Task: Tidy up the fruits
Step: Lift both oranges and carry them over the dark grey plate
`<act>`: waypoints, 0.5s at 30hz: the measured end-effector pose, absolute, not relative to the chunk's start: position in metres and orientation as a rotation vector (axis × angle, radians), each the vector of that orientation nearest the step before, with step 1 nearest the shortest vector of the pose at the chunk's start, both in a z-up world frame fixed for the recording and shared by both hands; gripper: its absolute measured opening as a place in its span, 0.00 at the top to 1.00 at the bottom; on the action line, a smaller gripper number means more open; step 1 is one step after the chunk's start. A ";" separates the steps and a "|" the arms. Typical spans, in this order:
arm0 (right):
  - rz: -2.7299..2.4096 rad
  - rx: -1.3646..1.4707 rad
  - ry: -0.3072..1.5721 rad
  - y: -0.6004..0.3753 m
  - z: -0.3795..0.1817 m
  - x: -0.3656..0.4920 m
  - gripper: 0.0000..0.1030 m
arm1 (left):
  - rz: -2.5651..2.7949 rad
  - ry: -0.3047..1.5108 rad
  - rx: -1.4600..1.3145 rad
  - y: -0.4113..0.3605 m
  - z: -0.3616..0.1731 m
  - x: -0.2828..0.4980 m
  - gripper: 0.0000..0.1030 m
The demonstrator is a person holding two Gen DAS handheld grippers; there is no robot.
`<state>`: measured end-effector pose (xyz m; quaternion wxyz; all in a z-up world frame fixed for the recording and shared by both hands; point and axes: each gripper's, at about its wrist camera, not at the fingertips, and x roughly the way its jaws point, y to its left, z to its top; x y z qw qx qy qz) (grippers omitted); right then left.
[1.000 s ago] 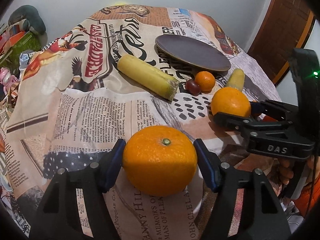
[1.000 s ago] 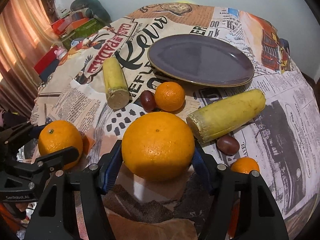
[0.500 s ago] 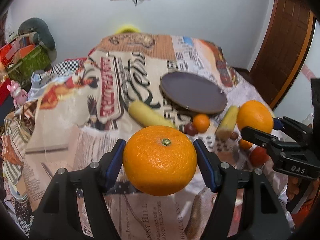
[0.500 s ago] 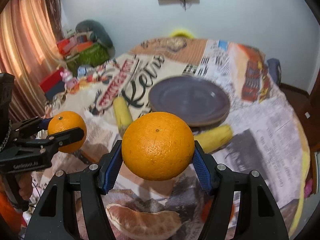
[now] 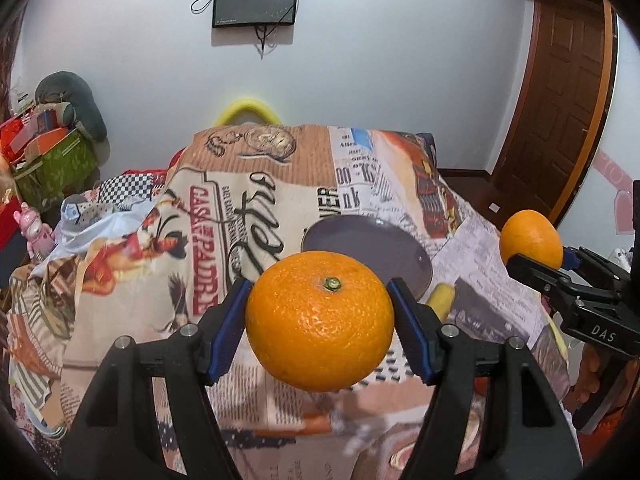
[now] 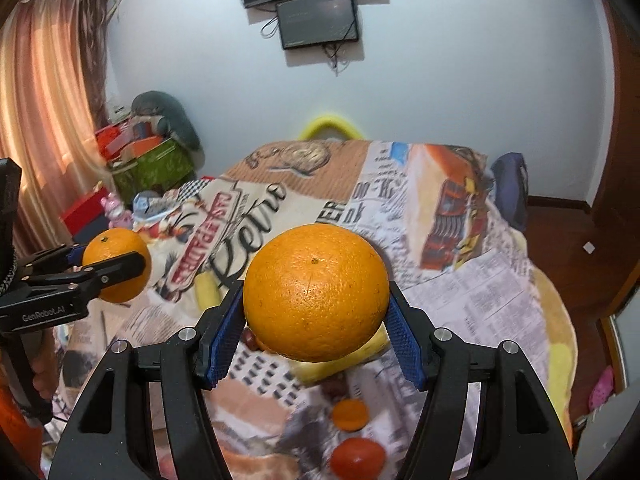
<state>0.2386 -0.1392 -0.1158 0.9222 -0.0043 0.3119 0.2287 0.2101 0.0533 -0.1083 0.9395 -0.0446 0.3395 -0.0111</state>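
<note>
Both oranges are up in the air: left hand-held gripper (image 5: 320,320) clamps the stemmed orange (image 5: 319,320), right hand-held gripper (image 6: 316,320) grips the other orange (image 6: 316,292); next, carry them over the plate (image 5: 372,236) and lower gently

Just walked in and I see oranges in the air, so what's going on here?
A person is sorting fruit with a handheld gripper in each hand. The left gripper is clamped on an orange with a green stem, and the right gripper is clamped on a second orange. Both oranges are held up off the table. The dark plate on the patterned tablecloth is empty where it shows, and other fruit lies on the cloth.
</note>
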 end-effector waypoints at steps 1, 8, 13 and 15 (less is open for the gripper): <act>0.464 -0.009 0.637 -0.141 -0.115 0.241 0.39 | -0.022 0.689 -0.092 0.053 -0.106 0.215 0.33; 0.431 -0.017 0.612 -0.149 -0.110 0.261 0.39 | -0.011 0.671 -0.085 0.051 -0.099 0.246 0.33; 0.417 -0.033 0.599 -0.148 -0.109 0.278 0.39 | -0.005 0.673 -0.083 0.052 -0.100 0.271 0.33; 0.417 -0.040 0.599 -0.145 -0.110 0.285 0.39 | -0.002 0.677 -0.081 0.052 -0.101 0.281 0.33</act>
